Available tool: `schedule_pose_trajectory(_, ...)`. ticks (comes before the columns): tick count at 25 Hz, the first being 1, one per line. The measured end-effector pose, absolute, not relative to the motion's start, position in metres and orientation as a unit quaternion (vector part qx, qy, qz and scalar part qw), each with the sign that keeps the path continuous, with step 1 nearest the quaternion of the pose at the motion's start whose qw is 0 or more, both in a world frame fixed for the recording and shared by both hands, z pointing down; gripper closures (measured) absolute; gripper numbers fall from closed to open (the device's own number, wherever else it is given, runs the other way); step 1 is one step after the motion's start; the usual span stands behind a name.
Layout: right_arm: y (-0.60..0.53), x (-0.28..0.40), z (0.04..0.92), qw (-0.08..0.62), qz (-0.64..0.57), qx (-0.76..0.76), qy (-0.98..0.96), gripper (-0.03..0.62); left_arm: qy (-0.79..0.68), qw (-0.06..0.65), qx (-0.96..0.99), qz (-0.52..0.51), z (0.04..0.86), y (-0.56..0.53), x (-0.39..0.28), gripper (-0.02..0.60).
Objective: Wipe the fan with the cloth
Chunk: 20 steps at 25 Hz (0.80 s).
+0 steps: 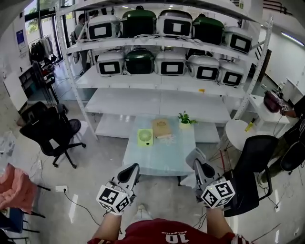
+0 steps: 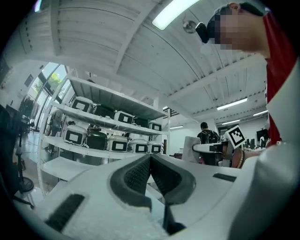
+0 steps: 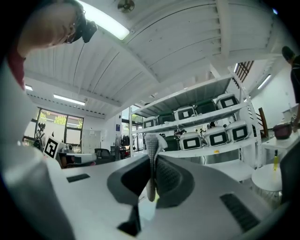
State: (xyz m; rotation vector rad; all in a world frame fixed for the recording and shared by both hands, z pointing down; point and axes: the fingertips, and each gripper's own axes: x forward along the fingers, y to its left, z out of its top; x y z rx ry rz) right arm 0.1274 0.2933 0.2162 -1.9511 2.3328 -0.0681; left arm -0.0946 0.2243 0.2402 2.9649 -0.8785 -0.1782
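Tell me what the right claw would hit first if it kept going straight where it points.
Probably the white shelf rack of appliances: the right claw, shut on the cloth, points above the glass table, though depth is unclear.

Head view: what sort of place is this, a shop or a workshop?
Probably a test lab or workshop: white shelves loaded with rows of similar cooker-like appliances, a black office chair, and a small glass table.

Light from ceiling strip lights is bright and even; fisheye bends the edges.
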Motion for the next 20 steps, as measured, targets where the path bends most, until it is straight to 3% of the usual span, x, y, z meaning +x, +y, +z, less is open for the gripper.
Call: schedule_pose_trajectory(20,0.395,0.134,0.221,0.064,-0.014,-0.640,0.765,0.580,-0.317,0.008,0.947,-0.056,0.232,0.338,-0.091,0.581)
